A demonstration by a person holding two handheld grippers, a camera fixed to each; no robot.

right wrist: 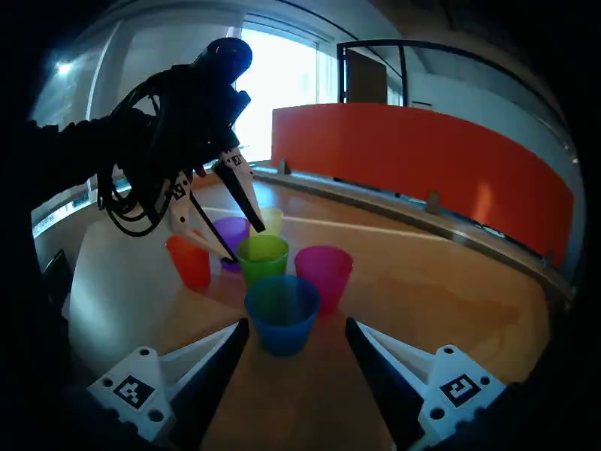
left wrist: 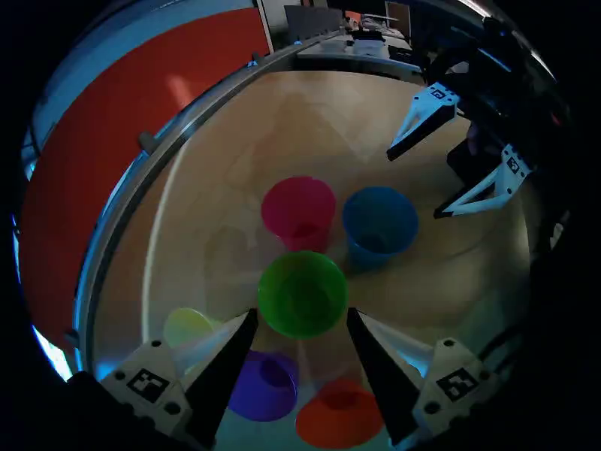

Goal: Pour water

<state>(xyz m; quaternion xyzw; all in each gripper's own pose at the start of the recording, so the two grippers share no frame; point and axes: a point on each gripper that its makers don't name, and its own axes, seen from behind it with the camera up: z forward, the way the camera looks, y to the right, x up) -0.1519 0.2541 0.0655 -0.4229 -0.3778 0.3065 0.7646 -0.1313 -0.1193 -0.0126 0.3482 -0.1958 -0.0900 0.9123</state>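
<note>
No words, numbers or brand names were legible anywhere. Only sign-like marks were square black-and-white coded tags point(left wrist: 147, 382). One stood on each finger of left hand-held gripper point(left wrist: 301, 312), and same kind on each finger of right hand-held gripper point(right wrist: 295, 322). Patterns were blocky squares and carried no letters or digits. Tags on farther gripper in each view showed smaller, pattern too small to make out.

Green cup point(left wrist: 303, 295), pink cup point(left wrist: 299, 210), blue cup point(left wrist: 380, 224), orange wall point(left wrist: 135, 113)
</note>
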